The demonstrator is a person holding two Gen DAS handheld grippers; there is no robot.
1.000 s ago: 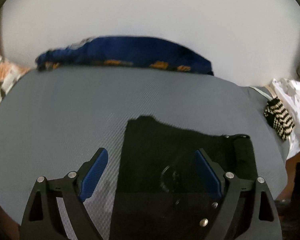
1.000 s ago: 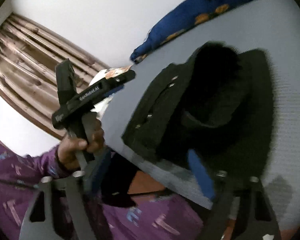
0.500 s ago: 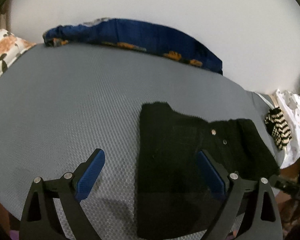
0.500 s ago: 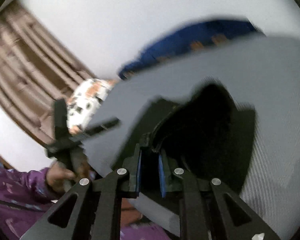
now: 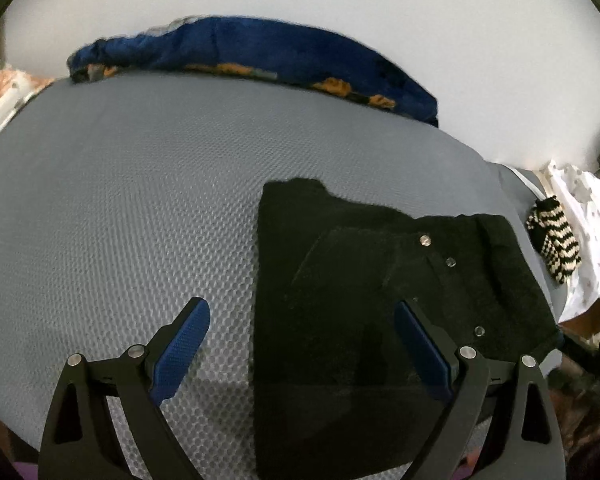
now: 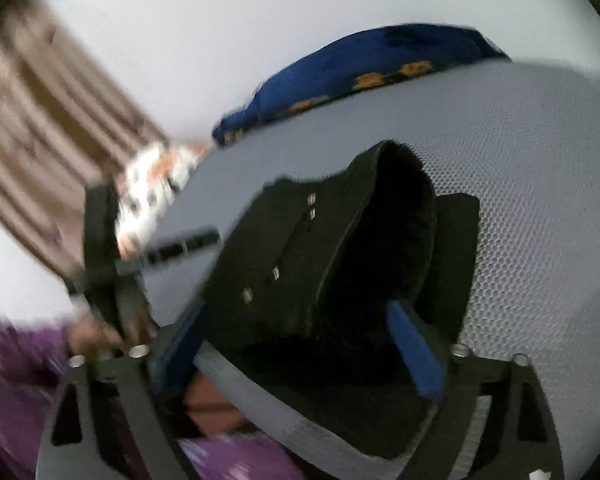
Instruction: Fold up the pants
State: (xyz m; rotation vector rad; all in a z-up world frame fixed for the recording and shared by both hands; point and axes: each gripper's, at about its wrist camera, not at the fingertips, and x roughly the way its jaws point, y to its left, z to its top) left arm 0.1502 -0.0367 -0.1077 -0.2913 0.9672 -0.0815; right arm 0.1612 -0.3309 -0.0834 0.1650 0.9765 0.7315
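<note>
The black pants [image 5: 360, 304] lie folded on the grey textured mat [image 5: 140, 208], with metal rivets showing near their right side. My left gripper [image 5: 300, 344] is open and empty, hovering over the pants' near left edge. In the right wrist view the pants [image 6: 340, 264] have a raised, puffed fold at the waistband. My right gripper [image 6: 300, 344] is open around the pants' near edge, holding nothing. The left gripper [image 6: 112, 264] shows blurred at the left, held by a hand.
A blue cloth with orange patches [image 5: 260, 56] lies along the mat's far edge by the white wall. A black-and-cream striped item [image 5: 556, 244] and white cloth [image 5: 588, 216] sit at the right. A floral cloth [image 5: 0, 92] lies at the far left.
My right gripper was shut on the pants' edge half a second ago and has opened and let go. The left gripper has pulled back slightly and stays open.
</note>
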